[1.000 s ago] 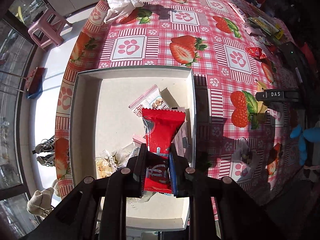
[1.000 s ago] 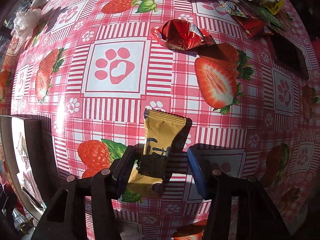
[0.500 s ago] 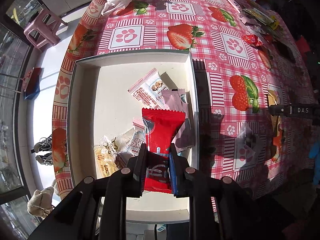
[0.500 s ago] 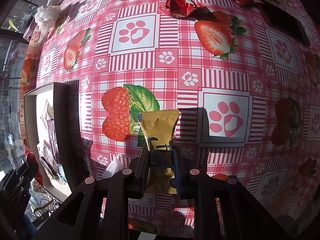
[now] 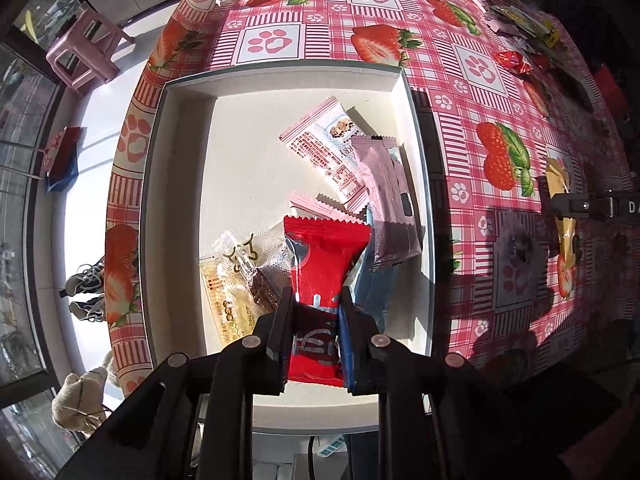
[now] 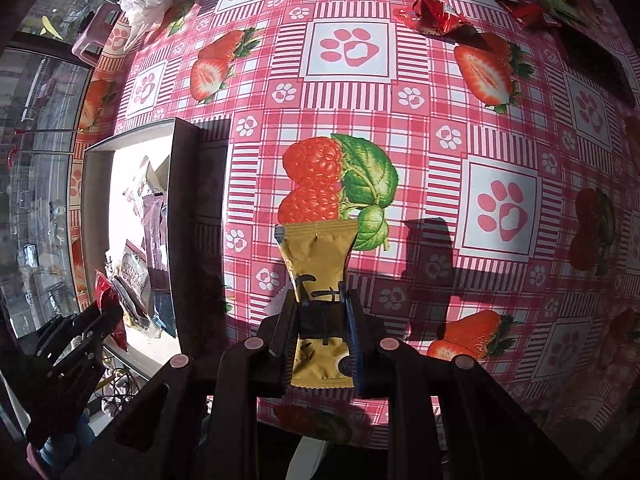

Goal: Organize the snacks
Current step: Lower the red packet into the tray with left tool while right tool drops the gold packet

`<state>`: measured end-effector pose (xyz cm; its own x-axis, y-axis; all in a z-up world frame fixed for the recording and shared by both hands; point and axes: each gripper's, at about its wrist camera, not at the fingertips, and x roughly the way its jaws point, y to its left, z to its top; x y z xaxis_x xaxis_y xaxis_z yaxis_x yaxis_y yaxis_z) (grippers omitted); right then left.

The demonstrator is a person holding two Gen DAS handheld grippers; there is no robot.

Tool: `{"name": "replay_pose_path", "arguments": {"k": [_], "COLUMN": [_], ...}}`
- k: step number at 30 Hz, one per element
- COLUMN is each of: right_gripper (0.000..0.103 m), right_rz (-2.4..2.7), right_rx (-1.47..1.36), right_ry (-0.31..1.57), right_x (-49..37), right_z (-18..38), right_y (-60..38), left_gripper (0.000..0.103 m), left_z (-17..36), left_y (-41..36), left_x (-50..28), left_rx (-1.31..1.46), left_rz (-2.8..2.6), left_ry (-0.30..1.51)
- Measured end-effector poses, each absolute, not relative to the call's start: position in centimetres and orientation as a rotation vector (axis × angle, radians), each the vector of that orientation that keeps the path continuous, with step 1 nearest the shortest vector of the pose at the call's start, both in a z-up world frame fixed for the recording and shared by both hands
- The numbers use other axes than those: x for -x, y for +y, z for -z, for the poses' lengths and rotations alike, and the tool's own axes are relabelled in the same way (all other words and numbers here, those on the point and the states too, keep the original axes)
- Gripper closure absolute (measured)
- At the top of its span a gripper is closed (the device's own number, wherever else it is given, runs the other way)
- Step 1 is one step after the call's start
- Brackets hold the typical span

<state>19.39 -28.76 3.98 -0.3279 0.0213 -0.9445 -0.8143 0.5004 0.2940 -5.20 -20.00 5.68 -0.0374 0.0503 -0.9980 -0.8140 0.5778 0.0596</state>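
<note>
Sunlit surface (image 6: pixel 348 92) with strawberry-and-paw cloth, white box (image 5: pixel 176 184) at near left edge. Left tongs (image 5: pixel 316 304) clenched on red packet (image 5: pixel 324 256), above box: judged drop step, next release inside. Right tongs (image 6: pixel 320 312) clenched on yellow packet (image 6: pixel 316 256), above cloth right of box; needs carry left.

A red snack packet (image 5: pixel 320 256) was held upright between the fingers of the left gripper (image 5: pixel 316 312), above a white box (image 5: pixel 176 208) that contained a pink-and-white cookie packet (image 5: pixel 324 144), a mauve packet (image 5: pixel 388 196) and a clear wafer packet (image 5: pixel 236 280). A gold packet (image 6: pixel 318 264) was clamped in the right gripper (image 6: pixel 320 312) over the tablecloth.
</note>
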Motion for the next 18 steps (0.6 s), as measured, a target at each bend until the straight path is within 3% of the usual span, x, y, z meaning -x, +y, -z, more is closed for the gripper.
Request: {"name": "replay_pose_path", "arguments": {"k": [18], "right_gripper": [0.080], "right_rz": [-1.258], "right_rx": [0.843], "right_ry": [1.646], "right_x": [-12.1], "right_z": [-7.8], "right_y": [-22.6], "left_gripper": [0.081], "left_z": [-6.0], "left_y": [-18.7], "left_x": [7.4], "left_rx": [0.728], "left_rz": [-0.814], "left_ry": [1.389]}}
